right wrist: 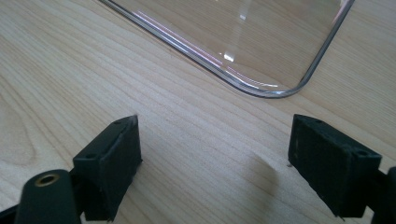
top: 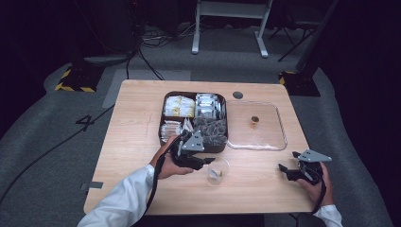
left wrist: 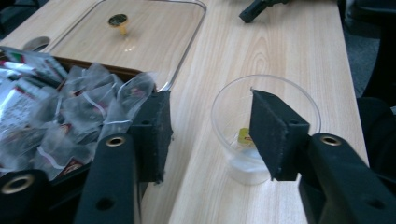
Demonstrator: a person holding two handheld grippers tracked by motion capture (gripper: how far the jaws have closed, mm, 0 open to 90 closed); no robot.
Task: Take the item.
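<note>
Tea bag (left wrist: 246, 140) seen lying at the bottom of clear cup (top: 218, 171), upright on the bench (top: 265, 189). Left tongs (top: 206, 161) are held open and empty just at the cup's 10 o'clock in the high view; no earlier motion is stated. Sachet box (top: 163, 118) sits at 12 from them, clear lid (top: 280, 124) at 2. Right tongs (top: 284, 169) open, empty, well apart at 3. Left hand (top: 166, 166) judged nearer; nothing blocks the cup.

White sleeves (top: 124, 201), black claws (left wrist: 210, 135) (brass rivets, grey three-cornered plates (top: 193, 141))
</note>
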